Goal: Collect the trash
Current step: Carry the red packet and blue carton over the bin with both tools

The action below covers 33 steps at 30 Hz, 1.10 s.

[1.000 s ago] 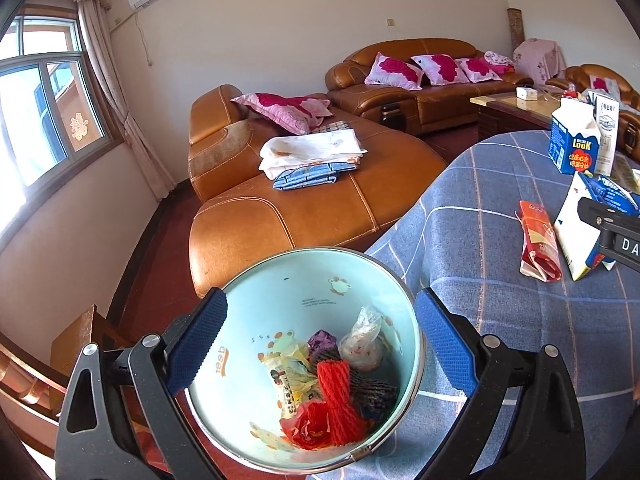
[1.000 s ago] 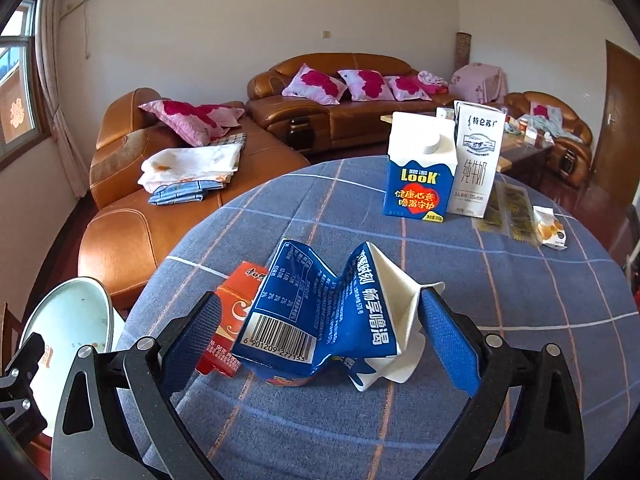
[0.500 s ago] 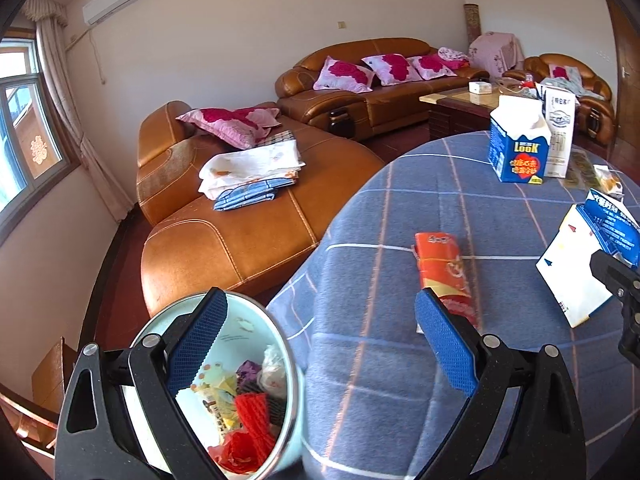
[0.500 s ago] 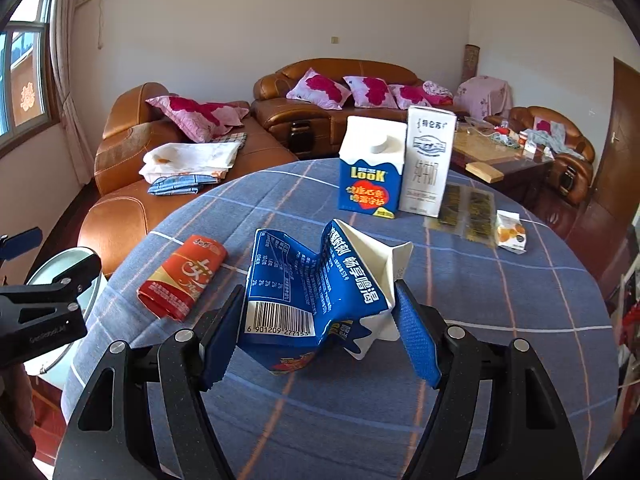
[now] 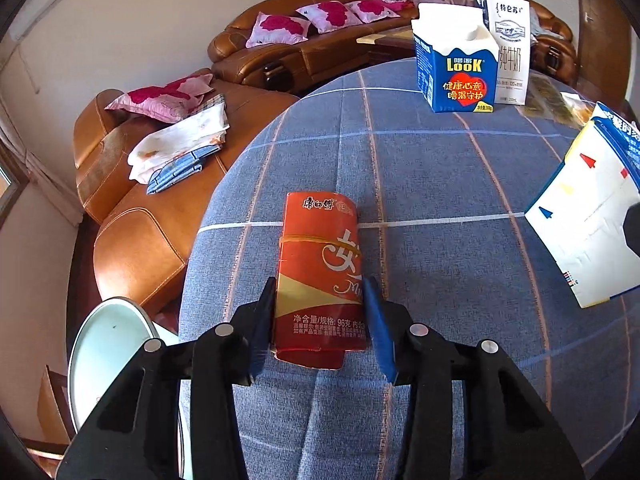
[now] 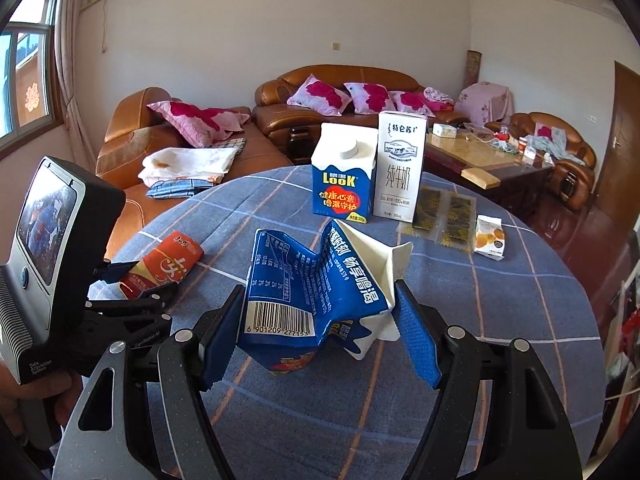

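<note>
On the checked blue worktop (image 6: 500,320), items awaiting collection:
- Red snack wrapper (image 5: 320,276), lying flat near the edge; left tongs (image 5: 320,316) are closing around it, pads at its sides.
- Crumpled blue carton (image 6: 316,300); right tongs (image 6: 320,332) are gripping it, pads pressing both sides.
- Small orange packet (image 6: 489,238) and dark sachets (image 6: 444,216), untouched, lying beyond the upright LOOK carton (image 6: 344,180) and white milk carton (image 6: 400,172).
- Pale bin (image 5: 104,356), standing beside the worktop edge, contents hidden.

Progress, judged: two pieces are being taken; neither is binned yet.
</note>
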Each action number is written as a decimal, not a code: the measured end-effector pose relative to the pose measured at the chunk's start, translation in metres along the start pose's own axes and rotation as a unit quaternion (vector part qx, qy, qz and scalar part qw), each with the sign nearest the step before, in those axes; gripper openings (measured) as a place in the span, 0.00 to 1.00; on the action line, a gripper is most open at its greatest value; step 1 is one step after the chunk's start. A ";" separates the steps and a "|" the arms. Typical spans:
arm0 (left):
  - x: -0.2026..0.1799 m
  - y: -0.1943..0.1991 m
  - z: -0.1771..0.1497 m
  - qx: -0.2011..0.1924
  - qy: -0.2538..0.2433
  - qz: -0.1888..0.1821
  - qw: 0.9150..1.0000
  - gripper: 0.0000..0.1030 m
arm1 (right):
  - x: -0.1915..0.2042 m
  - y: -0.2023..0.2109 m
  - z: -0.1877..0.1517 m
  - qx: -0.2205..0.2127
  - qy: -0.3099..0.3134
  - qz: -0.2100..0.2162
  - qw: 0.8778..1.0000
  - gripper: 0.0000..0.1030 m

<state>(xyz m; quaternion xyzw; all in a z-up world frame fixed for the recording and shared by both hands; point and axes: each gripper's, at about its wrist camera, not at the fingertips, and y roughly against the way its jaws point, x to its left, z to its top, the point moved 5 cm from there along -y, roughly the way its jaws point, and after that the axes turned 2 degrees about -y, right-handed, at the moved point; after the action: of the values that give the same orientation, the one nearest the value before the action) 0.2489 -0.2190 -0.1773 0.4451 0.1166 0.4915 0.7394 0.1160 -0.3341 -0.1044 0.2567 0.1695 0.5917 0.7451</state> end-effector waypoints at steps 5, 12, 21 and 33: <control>0.018 0.023 -0.013 -0.019 0.025 -0.008 0.999 0.41 | 0.006 0.004 -0.002 -0.006 0.000 0.014 1.000 0.69; 0.056 0.071 -0.035 -0.055 0.062 0.024 0.996 0.41 | 0.035 0.011 0.000 -0.021 0.020 0.046 0.998 0.69; 0.104 0.113 -0.062 -0.082 0.099 0.092 0.987 0.41 | 0.087 0.013 0.007 -0.045 0.062 0.092 0.993 0.69; 0.149 0.138 -0.096 -0.087 0.139 0.132 0.978 0.41 | 0.147 0.019 0.013 -0.071 0.112 0.137 0.982 0.69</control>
<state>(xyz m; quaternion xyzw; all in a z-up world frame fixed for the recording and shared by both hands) 0.1766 -0.0264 -0.0865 0.3178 0.1150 0.6504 0.6802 0.1438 -0.1911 -0.0752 0.1555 0.1728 0.7237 0.6498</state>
